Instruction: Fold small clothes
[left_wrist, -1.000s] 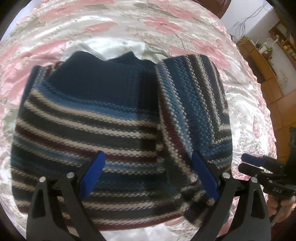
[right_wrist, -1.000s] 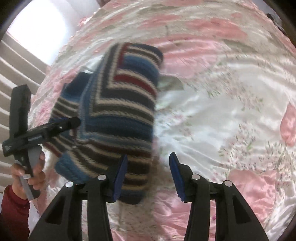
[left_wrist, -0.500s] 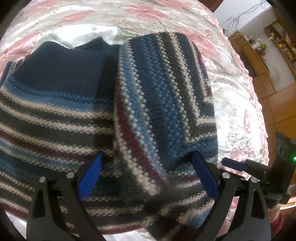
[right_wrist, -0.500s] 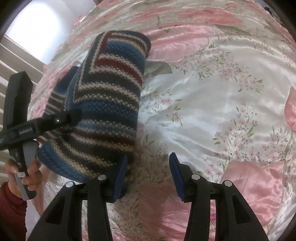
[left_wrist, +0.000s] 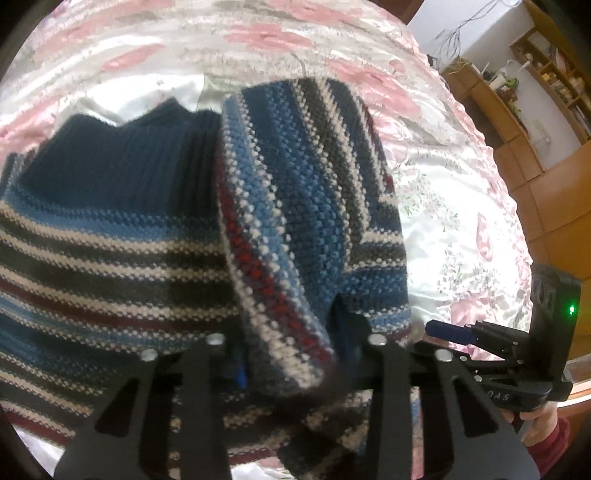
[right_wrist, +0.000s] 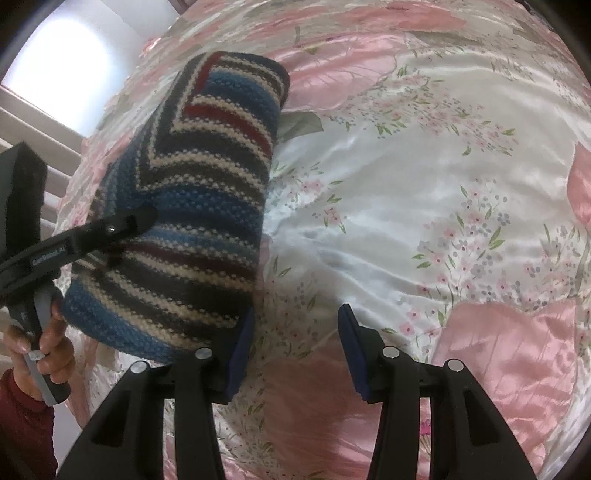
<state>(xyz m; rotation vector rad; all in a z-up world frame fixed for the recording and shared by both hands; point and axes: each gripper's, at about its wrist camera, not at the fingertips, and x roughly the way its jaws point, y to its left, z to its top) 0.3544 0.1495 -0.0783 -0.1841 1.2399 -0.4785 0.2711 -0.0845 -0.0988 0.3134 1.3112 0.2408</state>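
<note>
Careful: your left claw (left_wrist: 291, 365) is clamped on the striped sweater's (left_wrist: 306, 206) folded sleeve, centre frame on the bedspread (left_wrist: 454, 206); right claw (right_wrist: 295, 347) gapes empty beside it; tugging could slide the knit across the slick satin and undo the fold.

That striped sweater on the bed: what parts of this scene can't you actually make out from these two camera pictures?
- Left wrist view: the striped sweater bulges over the left gripper, hiding the finger pads, so how firm the pinch is stays unclear.
- Left wrist view: the sweater's left and bottom parts are cut off by the frame edge.
- Right wrist view: the sweater's underside and its far side are hidden by its own fold.
- Left wrist view: the shelf items are too small to name.
</note>
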